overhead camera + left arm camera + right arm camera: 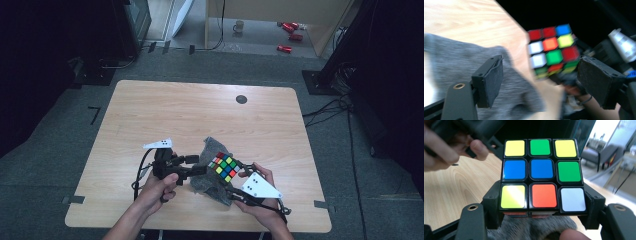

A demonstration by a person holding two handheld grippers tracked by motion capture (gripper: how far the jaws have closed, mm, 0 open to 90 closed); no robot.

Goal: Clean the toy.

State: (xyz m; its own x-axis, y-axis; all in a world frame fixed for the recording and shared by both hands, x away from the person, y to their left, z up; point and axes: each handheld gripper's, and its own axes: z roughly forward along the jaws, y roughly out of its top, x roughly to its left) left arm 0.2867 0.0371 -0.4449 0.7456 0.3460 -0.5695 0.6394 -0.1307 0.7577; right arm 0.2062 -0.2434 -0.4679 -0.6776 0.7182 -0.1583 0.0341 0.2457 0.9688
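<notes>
I see my right claw [541, 212] pinching the multicoloured plastic puzzle cube [541, 173] at its bottom row, one black jaw pressed on each side, and it holds the cube above the crumpled grey felt cloth [212, 172] on the light wooden table [200, 110]. My left claw [539, 82] stands spread with nothing between its pads; the cloth lies under it and the cube is just beyond its jaws, not touching them.

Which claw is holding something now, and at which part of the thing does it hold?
The right claw holds the colour cube by two opposite sides of its bottom layer. The left claw is open over the grey cloth and holds nothing.
</notes>
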